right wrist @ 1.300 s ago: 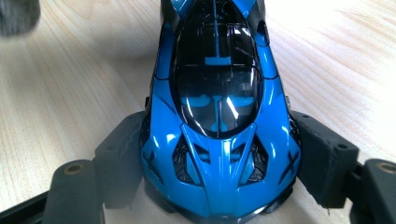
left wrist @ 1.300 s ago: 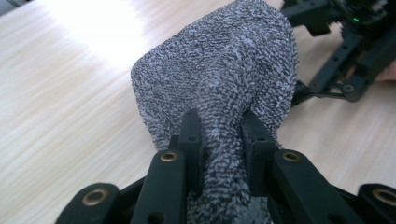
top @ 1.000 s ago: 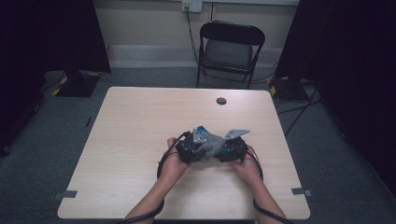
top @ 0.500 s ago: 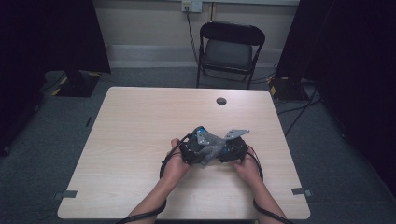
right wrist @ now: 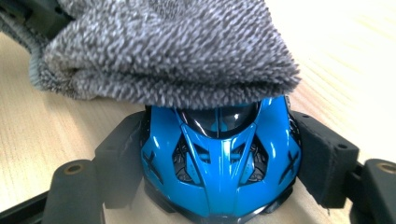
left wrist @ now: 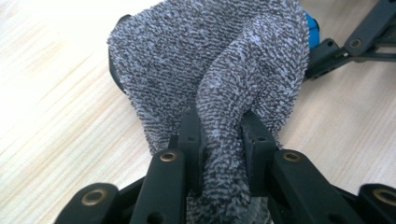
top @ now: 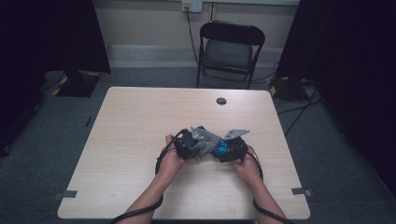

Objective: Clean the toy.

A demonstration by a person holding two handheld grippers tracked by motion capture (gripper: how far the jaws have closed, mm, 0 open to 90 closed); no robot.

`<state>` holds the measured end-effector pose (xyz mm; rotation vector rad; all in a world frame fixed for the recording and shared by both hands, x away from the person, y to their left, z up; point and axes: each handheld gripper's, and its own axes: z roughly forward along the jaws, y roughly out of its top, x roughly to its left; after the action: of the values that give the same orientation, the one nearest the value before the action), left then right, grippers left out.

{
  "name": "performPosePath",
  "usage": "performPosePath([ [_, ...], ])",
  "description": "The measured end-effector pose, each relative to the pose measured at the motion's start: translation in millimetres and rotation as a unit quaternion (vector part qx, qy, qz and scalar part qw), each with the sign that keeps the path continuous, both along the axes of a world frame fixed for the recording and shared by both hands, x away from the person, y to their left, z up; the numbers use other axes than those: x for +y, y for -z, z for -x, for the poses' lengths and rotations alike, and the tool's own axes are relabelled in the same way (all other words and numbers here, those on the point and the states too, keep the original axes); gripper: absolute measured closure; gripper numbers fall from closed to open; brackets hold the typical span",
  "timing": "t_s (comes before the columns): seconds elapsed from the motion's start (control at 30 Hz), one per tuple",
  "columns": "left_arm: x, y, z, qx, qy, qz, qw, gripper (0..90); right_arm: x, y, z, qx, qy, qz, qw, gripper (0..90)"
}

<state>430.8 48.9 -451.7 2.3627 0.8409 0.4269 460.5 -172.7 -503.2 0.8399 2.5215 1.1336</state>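
Nothing has shifted over the last second. The left tool (left wrist: 219,140) stays pinched tight on a fold of the grey terry cloth (left wrist: 210,60); the right tool (right wrist: 219,163) still clamps the blue toy car (right wrist: 219,158) toward the desk's (top: 140,121) near edge. The wiping seems paused mid-stroke.

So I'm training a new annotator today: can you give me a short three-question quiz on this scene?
1. True or false: the left tool is shut on the grey cloth.
2. What does the right tool hold? A) blue toy car B) mug C) pen
3. Fill in: the cloth lies over the car's ____.

Key: 1 true. 2 A, the blue toy car. 3 top; it drapes over the part farthest from the right tool.
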Motion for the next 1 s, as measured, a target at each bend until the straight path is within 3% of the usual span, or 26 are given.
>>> performPosePath([
  [0.4, 0.8, -3.9, -2.4, -0.002, -0.004, 0.0, 1.0, 73.5, 0.0, 0.0, -0.1, 0.0, 0.0, 0.0, 1.0, 25.3],
  [0.6, 7.8, -7.6, -8.1, -0.009, -0.019, -0.001, 0.9998, 73.5, 0.0, 0.0, -0.1, 0.0, 0.0, 0.0, 1.0, 25.3],
  [1.0, 29.4, -3.7, -19.0, 0.004, -0.05, 0.014, 0.9986, 73.5, 0.0, 0.1, -0.1, -0.001, -0.001, 0.0, 1.0, 25.3],
])
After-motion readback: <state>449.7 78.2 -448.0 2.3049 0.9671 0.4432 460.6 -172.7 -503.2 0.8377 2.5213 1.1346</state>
